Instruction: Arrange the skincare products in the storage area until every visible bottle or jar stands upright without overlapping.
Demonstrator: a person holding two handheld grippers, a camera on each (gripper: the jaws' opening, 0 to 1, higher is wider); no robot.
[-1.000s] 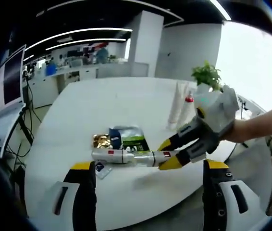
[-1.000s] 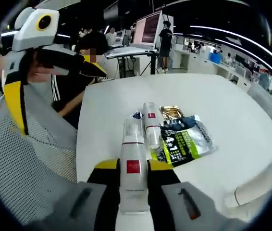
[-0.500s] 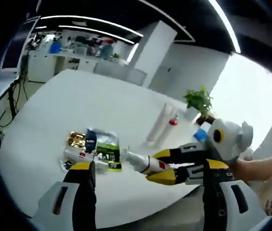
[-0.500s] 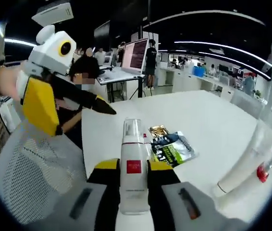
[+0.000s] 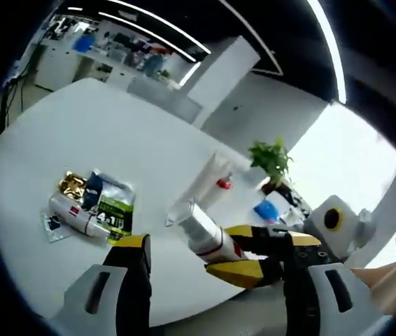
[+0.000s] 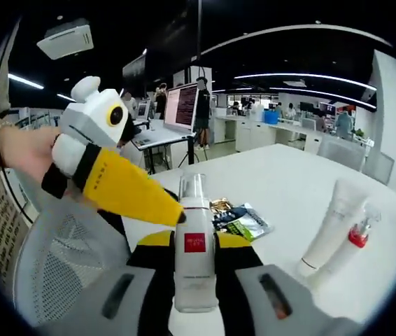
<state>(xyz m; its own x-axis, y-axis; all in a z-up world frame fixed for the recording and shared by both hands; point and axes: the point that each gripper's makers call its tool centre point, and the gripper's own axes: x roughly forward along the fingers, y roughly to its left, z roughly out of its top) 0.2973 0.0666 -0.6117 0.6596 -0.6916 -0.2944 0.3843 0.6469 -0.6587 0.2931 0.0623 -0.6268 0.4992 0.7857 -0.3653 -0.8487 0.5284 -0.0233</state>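
**Right gripper held pump bottle off the table; left gripper empty**

White round table [image 5: 79, 140] carried everything. Right gripper [image 6: 187, 245] was clamped on a white pump bottle with red label [image 6: 194, 241], held above the table edge. Left gripper [image 5: 212, 255] had jaws apart, nothing between them; in the right gripper view its yellow tip sat just beside the bottle's clear cap. Standing white tube [image 6: 327, 227] and red-capped bottle [image 6: 355, 234] were side by side. Sachet pile [image 5: 107, 203] lay touching a lying white bottle [image 5: 79, 215].
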